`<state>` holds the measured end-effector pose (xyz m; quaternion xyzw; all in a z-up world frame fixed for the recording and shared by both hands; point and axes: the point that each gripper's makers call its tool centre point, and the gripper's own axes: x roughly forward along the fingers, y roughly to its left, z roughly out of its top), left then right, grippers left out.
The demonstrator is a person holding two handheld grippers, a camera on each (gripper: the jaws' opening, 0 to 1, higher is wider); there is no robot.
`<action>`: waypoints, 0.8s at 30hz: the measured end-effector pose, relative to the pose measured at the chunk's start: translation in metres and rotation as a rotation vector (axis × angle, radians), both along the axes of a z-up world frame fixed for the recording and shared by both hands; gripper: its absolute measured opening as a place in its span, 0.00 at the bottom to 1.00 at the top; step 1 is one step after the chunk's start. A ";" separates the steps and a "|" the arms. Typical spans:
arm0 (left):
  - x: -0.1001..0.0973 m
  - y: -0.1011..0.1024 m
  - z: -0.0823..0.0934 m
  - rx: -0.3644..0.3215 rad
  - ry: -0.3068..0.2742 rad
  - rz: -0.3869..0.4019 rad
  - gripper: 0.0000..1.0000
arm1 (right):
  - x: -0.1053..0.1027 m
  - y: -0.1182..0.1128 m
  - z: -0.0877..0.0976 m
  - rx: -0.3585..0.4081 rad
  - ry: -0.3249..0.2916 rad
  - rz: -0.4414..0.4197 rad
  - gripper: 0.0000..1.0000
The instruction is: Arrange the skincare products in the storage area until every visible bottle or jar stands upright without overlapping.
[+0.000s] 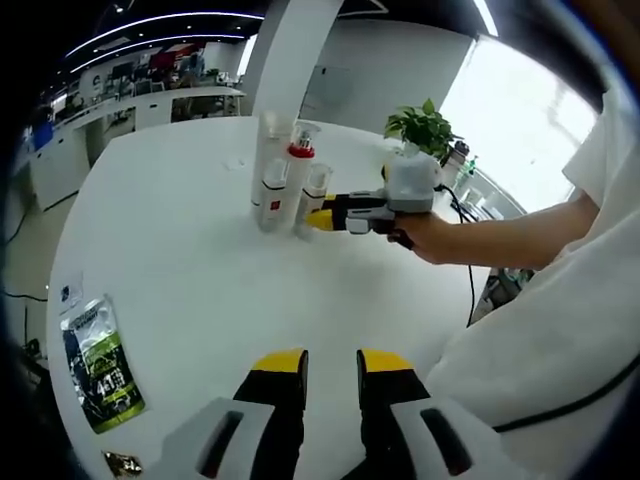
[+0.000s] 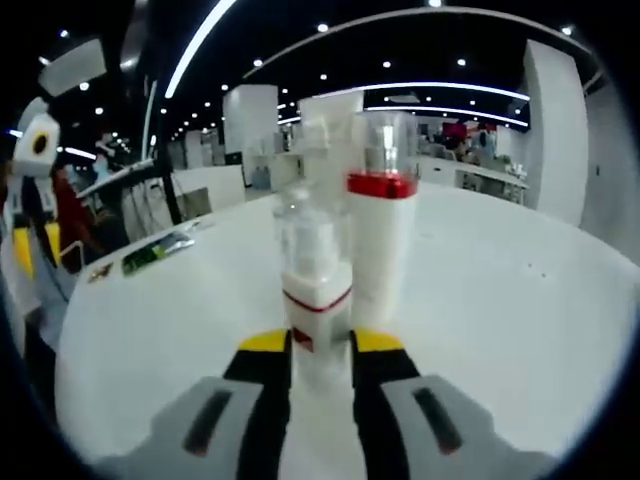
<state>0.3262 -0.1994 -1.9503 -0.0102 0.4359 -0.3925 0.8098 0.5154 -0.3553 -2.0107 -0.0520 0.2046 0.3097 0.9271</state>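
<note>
On the round white counter point(image 1: 200, 260), upright bottles clustered near the middle, right tongs point(image 2: 320, 350) clamped on a small clear-capped bottle point(image 2: 316, 290), red-collared bottle point(image 2: 381, 240) just behind, labels unreadable, left tongs point(image 1: 330, 362) released, green packet point(image 1: 100, 365) apart.

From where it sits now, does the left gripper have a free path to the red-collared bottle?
Probably yes: bare table lies between the left gripper and the red-collared bottle. The right gripper, shut on the small bottle, crowds its right side.
</note>
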 end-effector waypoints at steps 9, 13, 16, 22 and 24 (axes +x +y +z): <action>0.002 -0.001 -0.002 0.012 0.002 -0.003 0.20 | 0.012 -0.003 -0.001 -0.009 0.000 -0.009 0.21; 0.006 -0.001 -0.002 0.010 0.001 0.007 0.20 | 0.014 -0.004 -0.001 -0.016 0.004 -0.023 0.21; 0.007 -0.002 -0.002 0.012 -0.001 0.005 0.20 | 0.015 -0.006 0.000 -0.018 0.004 -0.039 0.21; 0.008 -0.002 -0.002 0.013 -0.001 0.007 0.19 | 0.017 -0.006 -0.001 -0.014 0.009 -0.042 0.21; 0.008 -0.001 -0.002 0.013 0.000 0.008 0.19 | 0.017 -0.006 -0.001 -0.015 0.009 -0.041 0.21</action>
